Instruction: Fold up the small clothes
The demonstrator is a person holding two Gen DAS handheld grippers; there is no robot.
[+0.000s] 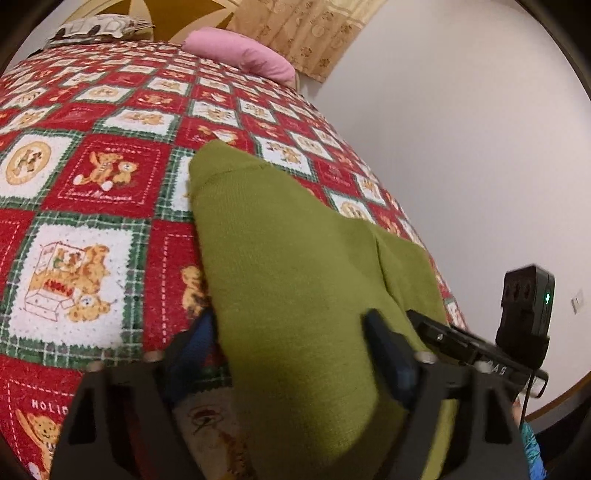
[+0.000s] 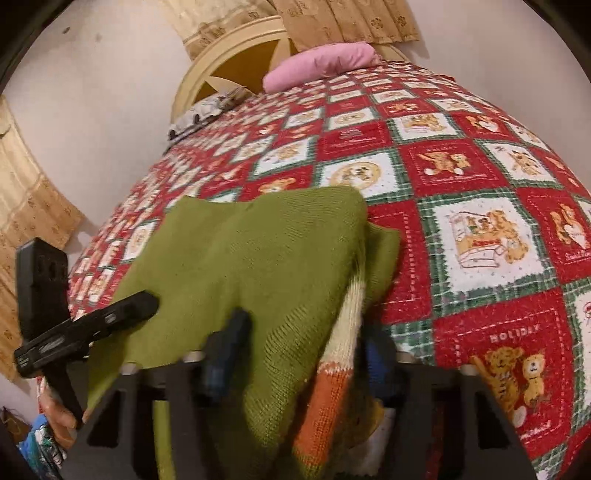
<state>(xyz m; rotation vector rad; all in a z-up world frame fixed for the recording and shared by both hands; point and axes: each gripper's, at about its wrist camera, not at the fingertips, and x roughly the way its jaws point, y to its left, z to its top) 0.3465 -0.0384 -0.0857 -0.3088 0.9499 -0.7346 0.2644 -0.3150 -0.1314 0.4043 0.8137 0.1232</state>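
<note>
Bedspread point(image 2: 480, 155), red squares: "HOLIDAY" above two bear figures, once in each view, cut off in the left; other script illegible.

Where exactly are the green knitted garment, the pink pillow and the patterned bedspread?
green knitted garment point(image 1: 280, 258), left wrist view, middle of its green knit.
pink pillow point(image 2: 321, 64), right wrist view, its middle.
patterned bedspread point(image 1: 92, 177), left wrist view, a bare red square.

bed covered by a red, white and green checked quilt point(image 1: 110, 177) printed with teddy bears and the word "holiday". pink pillow point(image 1: 240, 55) at the far end, against a cream headboard point(image 2: 229, 48) with dark yellow panels. a grey patterned pillow point(image 2: 203, 110) just beside the pink one. beige flower-print curtains point(image 1: 314, 33) hang behind. plain white wall point(image 1: 461, 147) alongside the bed.
</note>
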